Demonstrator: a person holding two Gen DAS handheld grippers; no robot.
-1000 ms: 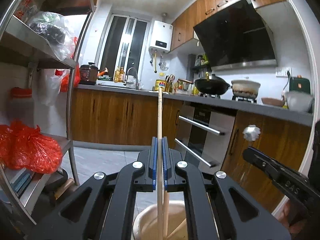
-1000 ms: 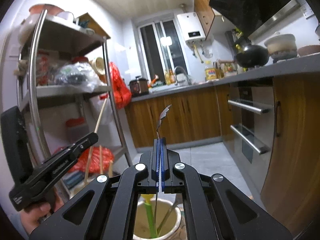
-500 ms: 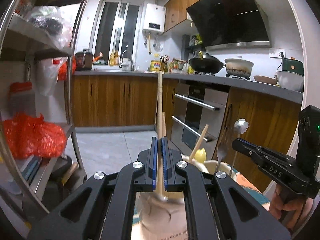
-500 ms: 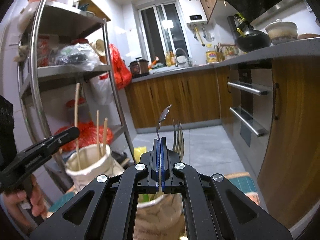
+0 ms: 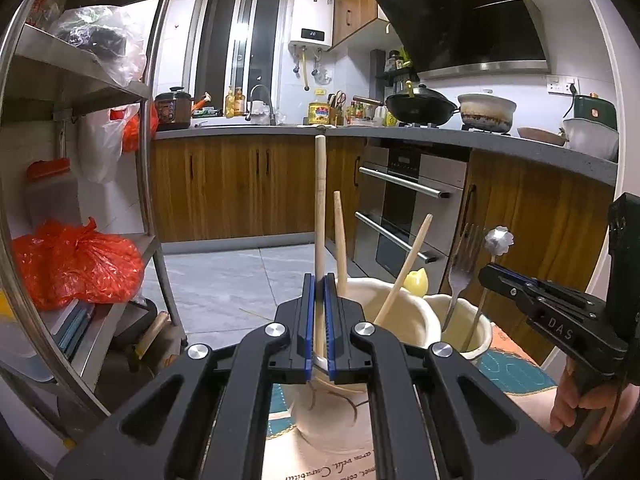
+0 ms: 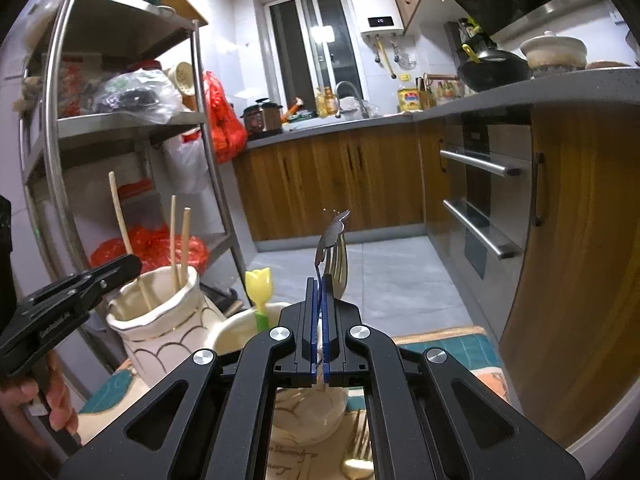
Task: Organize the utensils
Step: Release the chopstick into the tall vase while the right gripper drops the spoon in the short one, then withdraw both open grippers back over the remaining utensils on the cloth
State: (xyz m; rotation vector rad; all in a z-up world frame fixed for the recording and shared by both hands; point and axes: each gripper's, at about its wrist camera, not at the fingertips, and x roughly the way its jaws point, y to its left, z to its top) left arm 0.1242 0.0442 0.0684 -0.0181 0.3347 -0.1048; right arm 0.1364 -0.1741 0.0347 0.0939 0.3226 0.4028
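Chopstick (image 5: 320, 200), stiff, light wood, stands at frame centre, pinched mid-shaft by left gripper (image 5: 319, 328) over ceramic vase (image 5: 384, 320). Right gripper (image 6: 319, 332) pinches slippery metal spoon handle (image 6: 332, 236); grip both mid-shaft.

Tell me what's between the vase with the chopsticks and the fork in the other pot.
In the right wrist view, a yellow utensil on a green stem stands between the vase and the fork, in the fork's pot.

Patterned mat (image 6: 448, 346) (two cream holders (image 6: 160, 320))
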